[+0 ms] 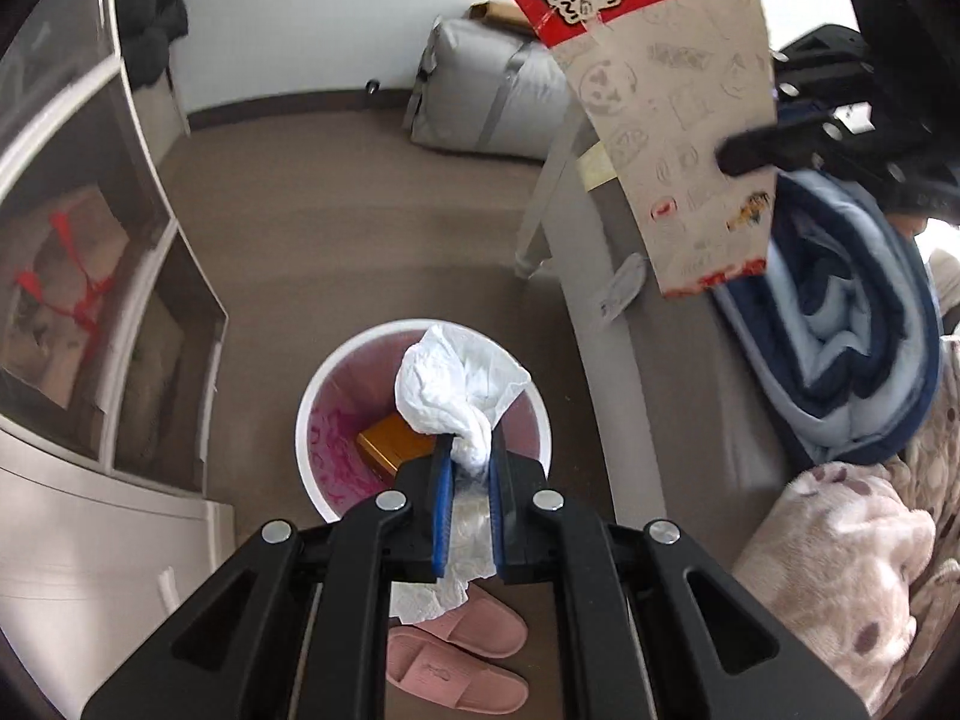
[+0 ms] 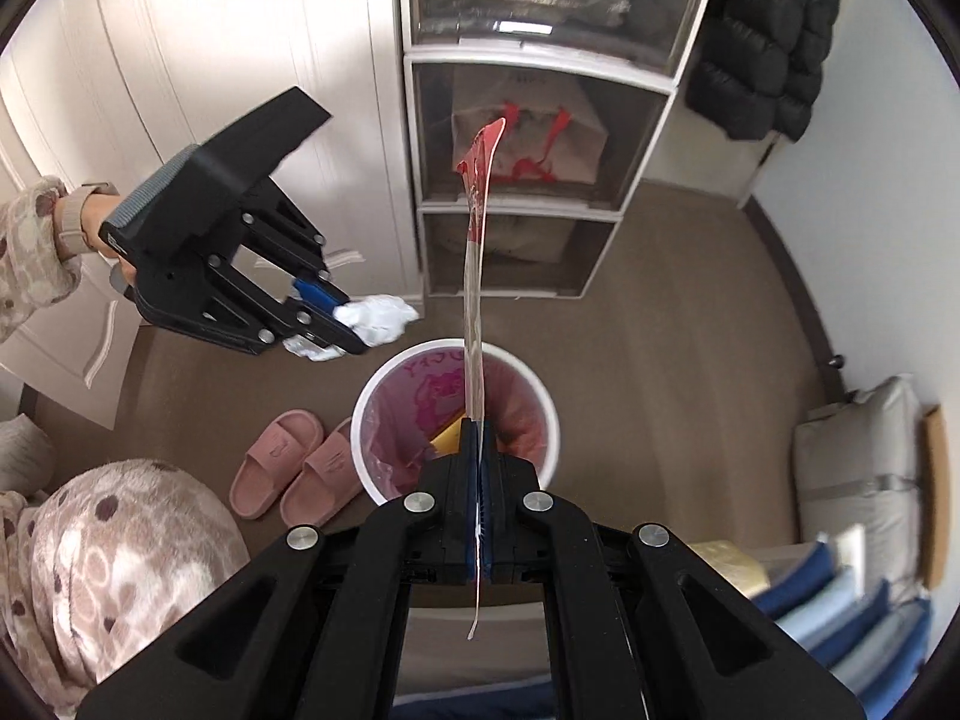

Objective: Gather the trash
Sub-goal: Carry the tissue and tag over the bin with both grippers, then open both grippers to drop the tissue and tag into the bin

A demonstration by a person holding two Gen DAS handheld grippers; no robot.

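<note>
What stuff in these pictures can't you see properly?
- Bin bottom, both views: the tissue and gripper fingers cover it; only a corner of a yellow box shows.
- Snack wrapper, left wrist view: its top is cut off by the edge; edge-on in the right wrist view, so unreadable.
- Drawer contents, right wrist view: hazy behind the fronts.

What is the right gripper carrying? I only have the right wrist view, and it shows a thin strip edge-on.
Observer: A flat snack wrapper, red-topped with printed characters, clamped by the right gripper.
Operator: Anything in the bin besides the yellow corner?
Observer: From the left wrist view it is a gold box on the pink liner.
Operator: And beside the bin?
Observer: A folded blue blanket lies on the bed.
</note>
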